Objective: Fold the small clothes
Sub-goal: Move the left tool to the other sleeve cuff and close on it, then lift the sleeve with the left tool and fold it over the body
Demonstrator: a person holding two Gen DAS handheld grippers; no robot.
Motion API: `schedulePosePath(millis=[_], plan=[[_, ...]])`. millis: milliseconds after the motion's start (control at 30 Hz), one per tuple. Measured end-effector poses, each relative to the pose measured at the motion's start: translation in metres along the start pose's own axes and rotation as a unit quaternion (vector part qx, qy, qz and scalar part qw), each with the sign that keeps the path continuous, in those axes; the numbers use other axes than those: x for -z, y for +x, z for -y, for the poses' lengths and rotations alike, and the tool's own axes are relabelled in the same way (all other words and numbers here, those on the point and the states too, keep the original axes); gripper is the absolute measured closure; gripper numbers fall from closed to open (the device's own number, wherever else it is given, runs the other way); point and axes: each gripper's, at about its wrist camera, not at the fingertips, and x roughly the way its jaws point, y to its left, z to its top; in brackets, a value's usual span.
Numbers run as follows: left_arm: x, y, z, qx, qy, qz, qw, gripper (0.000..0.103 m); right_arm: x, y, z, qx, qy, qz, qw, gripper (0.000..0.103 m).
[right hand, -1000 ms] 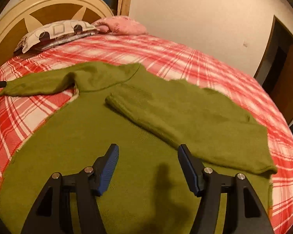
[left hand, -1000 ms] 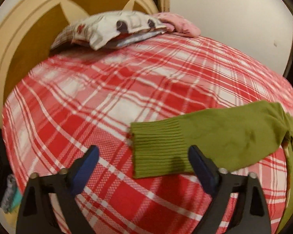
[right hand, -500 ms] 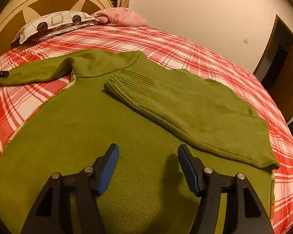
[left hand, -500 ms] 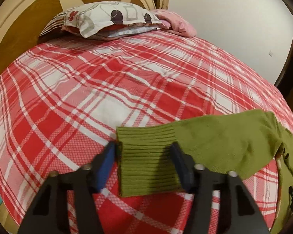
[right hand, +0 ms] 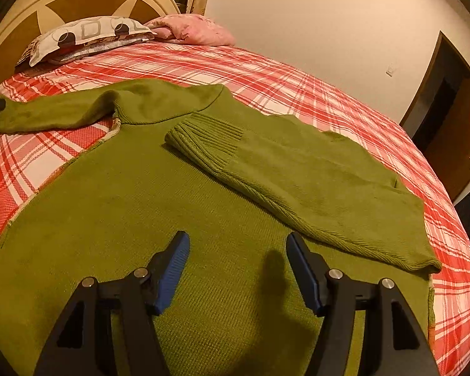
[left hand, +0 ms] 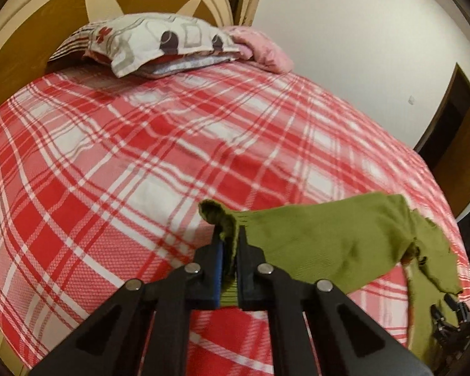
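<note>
The left gripper (left hand: 230, 250) is clamped on the sweater's (right hand: 178, 219) cuff (left hand: 217, 216), probably to fold that sleeve toward three o'clock, while the right gripper (right hand: 236, 269) hovers, fingers apart, over the body.

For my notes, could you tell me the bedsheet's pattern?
Red-and-white plaid bedsheet, clearest in the left wrist view.

left gripper (left hand: 230, 247) pinching green sleeve cuff (left hand: 222, 222)

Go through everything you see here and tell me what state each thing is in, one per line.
Left tool: shut on the left sleeve cuff.
Right tool: open, holding nothing, above the sweater body.
Green sweater: spread flat on the bed.
Left sleeve: stretched out sideways, cuff bunched and pinched.
Right sleeve: folded across the body.
Pillow: lying at the headboard.
</note>
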Motion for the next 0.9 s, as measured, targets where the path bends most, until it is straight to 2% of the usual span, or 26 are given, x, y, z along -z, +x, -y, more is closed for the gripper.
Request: schedulePosePath(millis=[367,467,667,900], plan=[[-0.024,-0.034,0.051,0.071,0.006,0.034,0.9969,0.097,0.000,-0.001,0.000,0.003,0.003,0.002,1.000,0.037],[-0.034,-0.044,0.076,0.100,0.012,0.044,0.9939,0.097,0.001,-0.002,0.002,0.002,0.009,0.005,1.000,0.037],[-0.046,-0.053,0.125,0.133,0.038,0.055,0.9889,0.097,0.003,-0.004,0.013,-0.012,0.038,0.010,0.999,0.037],[-0.054,-0.061,0.189,0.183,0.071,0.059,0.9787,0.097,0.005,-0.010,0.024,-0.031,0.071,0.025,0.997,0.037]])
